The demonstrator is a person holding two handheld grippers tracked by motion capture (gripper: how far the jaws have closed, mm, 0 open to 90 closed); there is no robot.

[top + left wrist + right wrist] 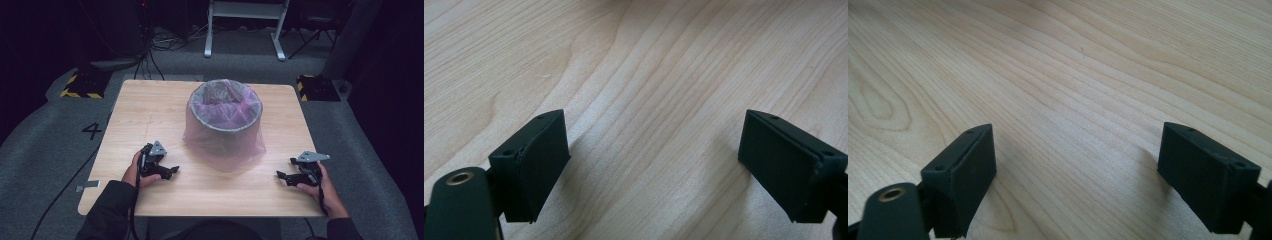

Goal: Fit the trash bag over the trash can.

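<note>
a round bin (225, 122) stands near the middle of the wooden desk (150, 105), a little toward its far edge. a thin pinkish bag (222, 147) lines the bin, folds over its grey rim and hangs down the outside almost to the desk top, so the bin's wall shows dimly through the film. the bin stands upright and its mouth is open upward.

the left hand-held gripper (172, 171) lies low over the desk at the near left, just off the bin's near-left side but apart from it, with its jaws pointing toward the desk's middle. in the left gripper view its two black jaws stand wide apart with bare wood grain between them, and nothing is held. the left hand (134, 172) wraps the body from behind, a dark sleeve (107, 212) running back to the near edge.

the right hand-held gripper (281, 176) sits at the near right, well apart from the bin, its jaws pointing left across the desk. in the right gripper view its jaws are likewise spread wide over bare wood, with nothing between them. the right hand (322, 185) grips it from the right side, close to the desk's edge.

a grey three-cornered plate (158, 148) tops the left hand-held gripper. the bin sits between the two, farther from the person than either.
</note>
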